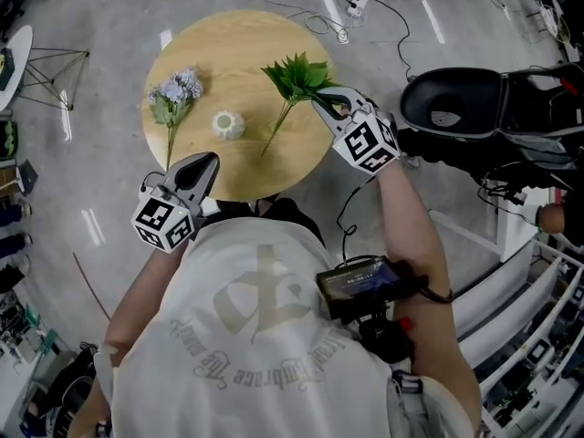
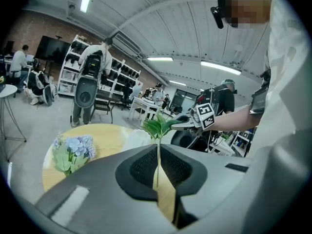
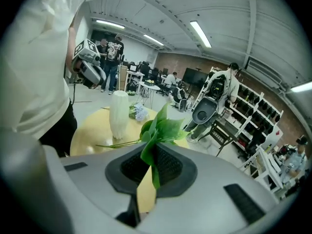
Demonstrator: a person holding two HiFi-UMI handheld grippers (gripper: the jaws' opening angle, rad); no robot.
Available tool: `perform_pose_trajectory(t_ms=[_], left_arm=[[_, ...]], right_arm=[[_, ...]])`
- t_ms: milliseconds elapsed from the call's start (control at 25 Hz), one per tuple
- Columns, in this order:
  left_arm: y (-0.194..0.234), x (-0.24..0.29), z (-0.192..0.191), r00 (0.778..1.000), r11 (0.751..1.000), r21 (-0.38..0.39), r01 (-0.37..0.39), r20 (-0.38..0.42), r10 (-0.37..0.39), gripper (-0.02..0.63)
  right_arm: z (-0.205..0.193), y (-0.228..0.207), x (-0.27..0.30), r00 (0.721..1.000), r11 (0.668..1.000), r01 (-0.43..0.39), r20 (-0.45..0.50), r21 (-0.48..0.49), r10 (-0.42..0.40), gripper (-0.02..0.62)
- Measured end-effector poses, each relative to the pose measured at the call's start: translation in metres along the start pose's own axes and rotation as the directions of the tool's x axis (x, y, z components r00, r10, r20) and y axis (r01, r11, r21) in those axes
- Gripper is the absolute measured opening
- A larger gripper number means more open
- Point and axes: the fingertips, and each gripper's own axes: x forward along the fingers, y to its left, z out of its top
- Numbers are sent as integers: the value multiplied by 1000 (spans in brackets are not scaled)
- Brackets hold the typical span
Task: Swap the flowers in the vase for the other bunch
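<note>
Wooden round tabletop [image 1: 246,44] with a white vase [image 1: 227,124] at centre. The blue bunch [image 1: 175,92] lies to its left, the green bunch [image 1: 297,78] to its right. Right claw [image 1: 324,97] is clamped on the green leaves, confirmed by the right gripper view. Left claw [image 1: 208,161], closed and empty, hovers at the near edge. Shirt print is illegible.

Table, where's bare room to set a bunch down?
Bare wood lies at the far edge of the table beyond the vase, between the blue flowers and green bunch. The near edge is crowded by the left gripper.
</note>
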Motion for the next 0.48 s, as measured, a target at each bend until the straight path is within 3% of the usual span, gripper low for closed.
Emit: perform_pose_trajectory(t_ms=[200, 480], left_arm=[[4, -6, -1, 999, 998, -16, -53, 9, 53, 20], [14, -10, 1, 994, 993, -50, -106, 28, 108, 20]], right_arm=[[-19, 13, 23, 992, 992, -123, -20, 24, 123, 18], [-41, 27, 52, 973, 973, -224, -46, 59, 227, 18]])
